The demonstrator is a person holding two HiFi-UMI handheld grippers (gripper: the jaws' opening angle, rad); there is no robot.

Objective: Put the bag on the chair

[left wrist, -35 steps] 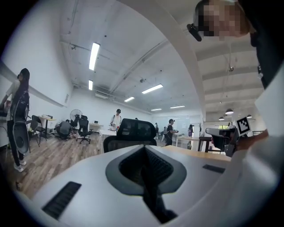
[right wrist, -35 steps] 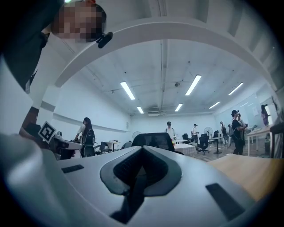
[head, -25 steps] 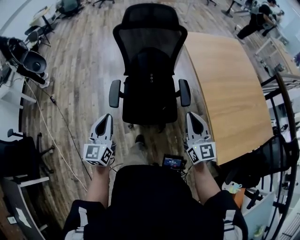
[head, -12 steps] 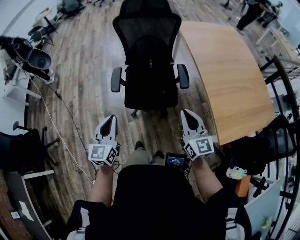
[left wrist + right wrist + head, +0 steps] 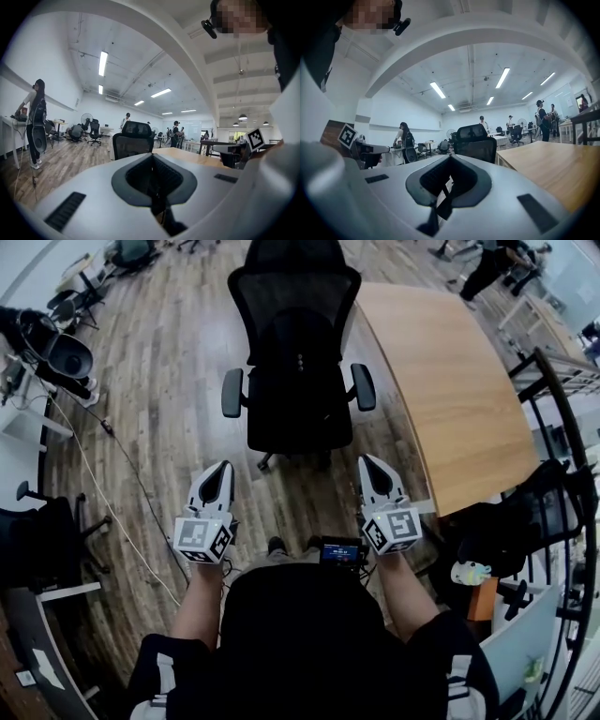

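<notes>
Left tongs (image 5: pixel 217 474): the jaws are pressed tight together. Nothing is in them. They point forward, toward the chair.
Right tongs (image 5: pixel 370 470): the jaws are pressed tight together too. Nothing is in them. They sit level with the left tongs, well apart from them.
Hands and arms: the person holds one set of tongs in each hand, with bare forearms and black sleeves. The arms reach out on each side of the body.
Small screen (image 5: pixel 339 551): it sits low between the two tongs, nearer the right one. It glows a little.
Chair (image 5: pixel 295 381): a black office chair with a mesh back and two armrests. It stands right in front of the person, facing them. Its seat is bare. It is apart from both tongs.
Bag: I cannot tell for sure where it is. A dark lumpy shape (image 5: pixel 497 540) with a small pale toy (image 5: pixel 469 573) on it sits low by the near right corner of the bench.
Bench (image 5: pixel 450 399): a long wooden top, just to the right of the chair.
Floor (image 5: pixel 169 381): wooden boards. A thin cable (image 5: pixel 112 484) runs across it on the left.
Far off: another person (image 5: pixel 487 268) is at the top right.
</notes>
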